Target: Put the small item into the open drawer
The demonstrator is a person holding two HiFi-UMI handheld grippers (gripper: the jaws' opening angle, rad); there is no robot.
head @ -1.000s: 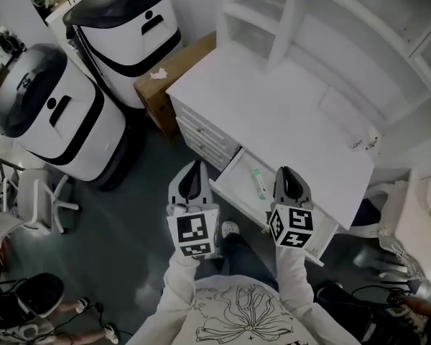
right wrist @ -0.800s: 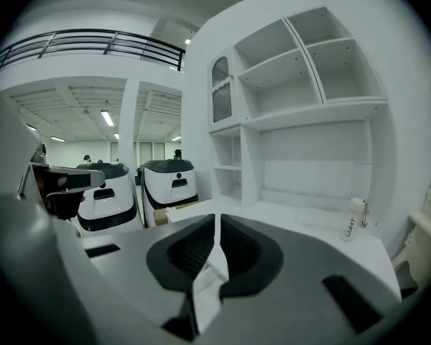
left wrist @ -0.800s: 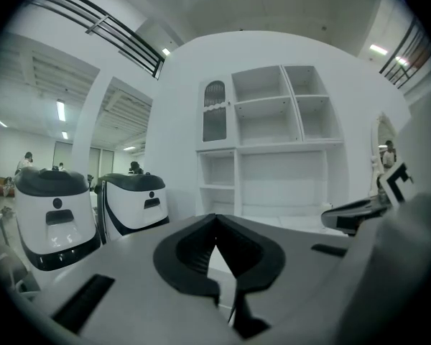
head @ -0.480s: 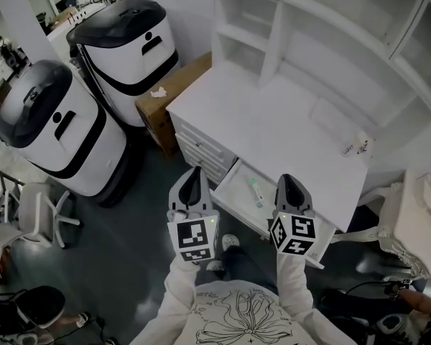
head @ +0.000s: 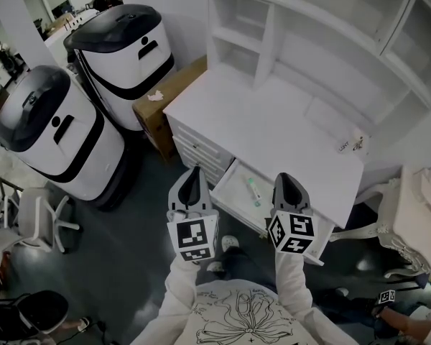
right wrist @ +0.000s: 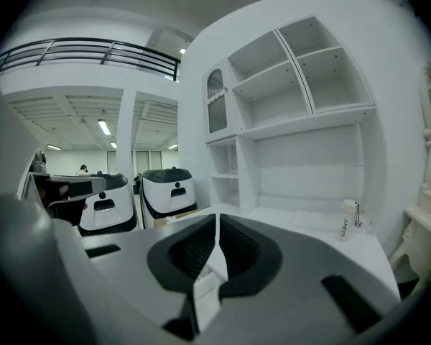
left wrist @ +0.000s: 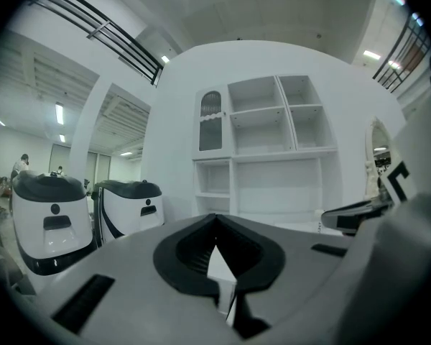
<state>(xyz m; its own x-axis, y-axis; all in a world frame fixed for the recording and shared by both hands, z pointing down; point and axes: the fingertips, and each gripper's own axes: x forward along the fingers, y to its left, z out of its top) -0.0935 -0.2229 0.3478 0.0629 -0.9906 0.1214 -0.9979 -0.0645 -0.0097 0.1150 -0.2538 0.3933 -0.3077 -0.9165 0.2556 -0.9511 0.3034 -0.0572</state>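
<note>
Small item, perhaps a tube, inside open drawer; left gripper and right gripper fingers together, empty.

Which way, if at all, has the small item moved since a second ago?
No: the small item lies in the same spot of the open drawer, near its left end.

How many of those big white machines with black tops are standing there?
2: one machine beside the box, the other nearer the chair. Others may be out of frame.
</note>
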